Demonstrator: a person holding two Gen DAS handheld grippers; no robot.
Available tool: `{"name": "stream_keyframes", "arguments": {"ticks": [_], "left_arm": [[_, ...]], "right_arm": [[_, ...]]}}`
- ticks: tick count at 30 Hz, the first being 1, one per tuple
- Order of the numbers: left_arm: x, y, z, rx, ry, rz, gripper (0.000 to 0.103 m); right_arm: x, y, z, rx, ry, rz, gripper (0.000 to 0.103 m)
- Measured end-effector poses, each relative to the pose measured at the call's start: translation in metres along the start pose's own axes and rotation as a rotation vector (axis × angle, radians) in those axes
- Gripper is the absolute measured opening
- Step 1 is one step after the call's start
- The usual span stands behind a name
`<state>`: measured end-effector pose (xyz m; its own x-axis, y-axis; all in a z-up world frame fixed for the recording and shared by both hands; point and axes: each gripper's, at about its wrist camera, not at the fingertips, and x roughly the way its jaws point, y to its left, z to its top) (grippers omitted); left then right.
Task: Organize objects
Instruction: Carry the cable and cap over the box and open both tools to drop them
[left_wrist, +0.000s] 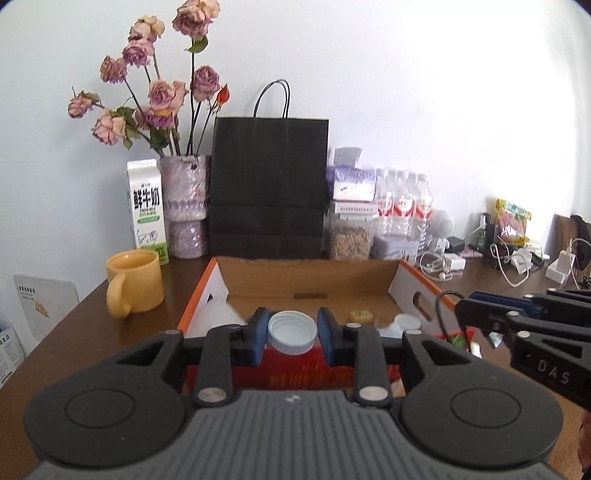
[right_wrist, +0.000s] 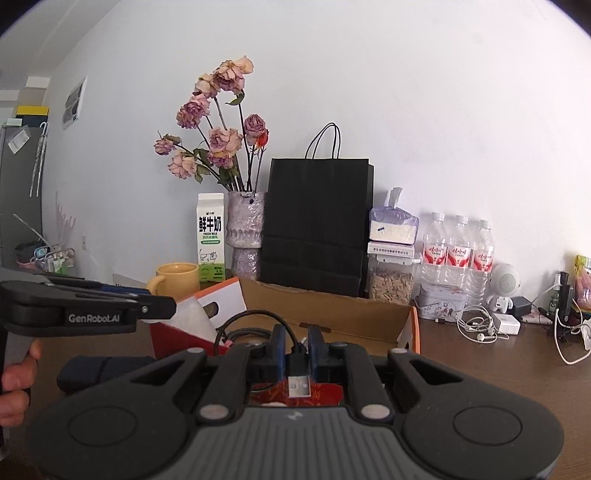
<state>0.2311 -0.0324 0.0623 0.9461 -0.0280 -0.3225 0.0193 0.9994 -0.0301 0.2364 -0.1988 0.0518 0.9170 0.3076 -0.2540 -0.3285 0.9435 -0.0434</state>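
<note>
My left gripper (left_wrist: 292, 334) is shut on a white-capped jar (left_wrist: 292, 332) with a red label, held over the near end of an open cardboard box (left_wrist: 306, 275). My right gripper (right_wrist: 296, 345) is shut on a black USB cable (right_wrist: 298, 369), its plug pointing back at the camera and its cord looping to the left, above the same box (right_wrist: 332, 310). The right gripper also shows at the right edge of the left wrist view (left_wrist: 465, 314). The left gripper shows at the left of the right wrist view (right_wrist: 162, 306). A small yellow block (left_wrist: 361, 314) and a white lid (left_wrist: 407, 322) lie in the box.
On the brown table (left_wrist: 92, 325) behind the box stand a yellow mug (left_wrist: 135, 282), a milk carton (left_wrist: 147, 210), a vase of dried roses (left_wrist: 184, 206), a black paper bag (left_wrist: 267, 188), a seed jar (left_wrist: 350, 236) and water bottles (left_wrist: 402, 203). Chargers and white cables (right_wrist: 480, 325) lie at the right.
</note>
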Motion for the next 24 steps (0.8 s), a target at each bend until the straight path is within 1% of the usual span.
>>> {"name": "stream_keyframes", "arguments": {"ticks": [7, 9, 14, 17, 19, 24], "left_arm": [[0.022, -0.001, 0.027, -0.014, -0.050, -0.003, 0.030], [0.031, -0.001, 0.032, -0.019, -0.053, 0.000, 0.030], [0.060, -0.002, 0.043, -0.023, -0.049, 0.008, 0.030], [0.082, -0.002, 0.048, -0.020, -0.032, 0.011, 0.030], [0.094, 0.001, 0.050, -0.038, -0.024, 0.011, 0.029], [0.120, 0.010, 0.047, -0.043, 0.021, 0.029, 0.030]], "right_arm": [[0.035, 0.001, 0.023, -0.036, 0.003, 0.009, 0.012], [0.048, -0.001, 0.028, -0.035, 0.013, 0.018, 0.012], [0.080, -0.006, 0.040, -0.043, 0.026, 0.007, 0.012], [0.107, -0.016, 0.044, -0.023, 0.055, -0.007, 0.012], [0.125, -0.023, 0.042, -0.016, 0.086, -0.024, 0.012], [0.152, -0.040, 0.029, 0.012, 0.153, -0.025, 0.012]]}}
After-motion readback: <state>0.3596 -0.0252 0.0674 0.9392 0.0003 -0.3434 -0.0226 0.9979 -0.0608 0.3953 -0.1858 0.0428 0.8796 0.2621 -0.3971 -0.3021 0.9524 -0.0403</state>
